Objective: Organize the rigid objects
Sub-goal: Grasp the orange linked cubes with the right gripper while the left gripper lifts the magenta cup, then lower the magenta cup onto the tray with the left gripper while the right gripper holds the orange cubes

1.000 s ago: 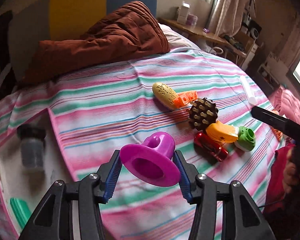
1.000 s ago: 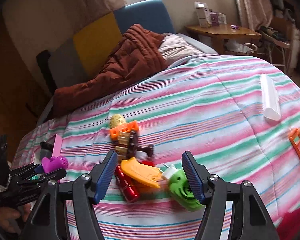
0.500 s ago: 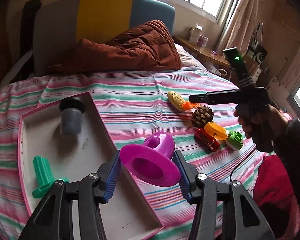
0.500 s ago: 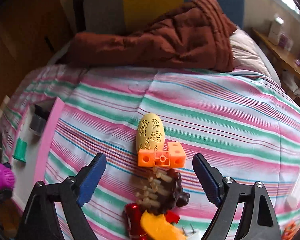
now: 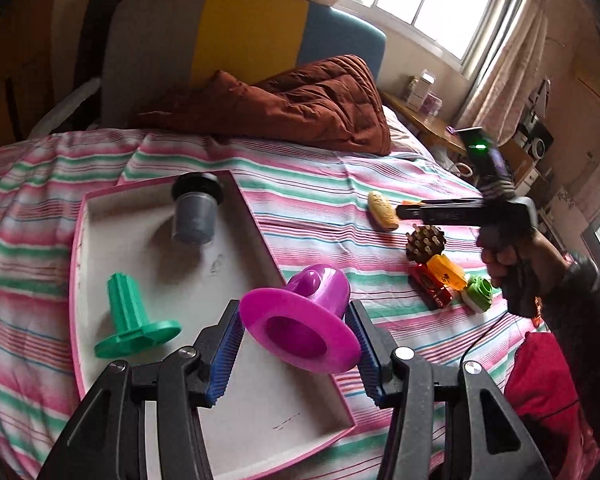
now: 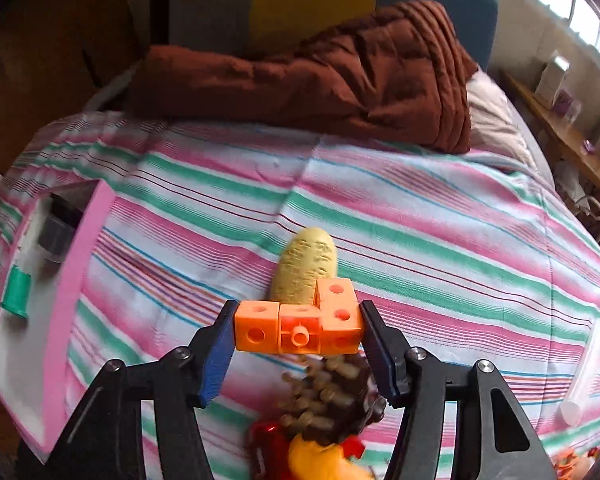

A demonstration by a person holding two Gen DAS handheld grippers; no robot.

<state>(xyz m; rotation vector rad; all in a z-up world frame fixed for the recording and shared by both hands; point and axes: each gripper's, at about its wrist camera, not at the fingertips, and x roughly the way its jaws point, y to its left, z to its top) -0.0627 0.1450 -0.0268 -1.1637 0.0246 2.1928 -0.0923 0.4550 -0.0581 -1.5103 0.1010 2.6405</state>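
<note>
The left gripper [image 5: 296, 344] is clamped on a purple funnel-shaped toy [image 5: 300, 326] above the pink-rimmed tray [image 5: 256, 222], which holds a green piece [image 5: 134, 322] and a grey cup [image 5: 194, 214]. The right gripper [image 6: 298, 334], jaws just closing, presses on the orange block piece [image 6: 300, 326] beside a yellow egg-shaped toy [image 6: 306, 266] on the striped bed [image 6: 420, 220]

Left wrist view, close over the pink-rimmed tray [image 5: 256, 216], angled down across the striped bedspread [image 5: 320, 184] toward the window; right wrist view, steeper, nearer the bedspread; shared, tray, yellow egg toy [image 6: 306, 266], brown quilt [image 6: 340, 76], headboard [image 5: 252, 32]
</note>
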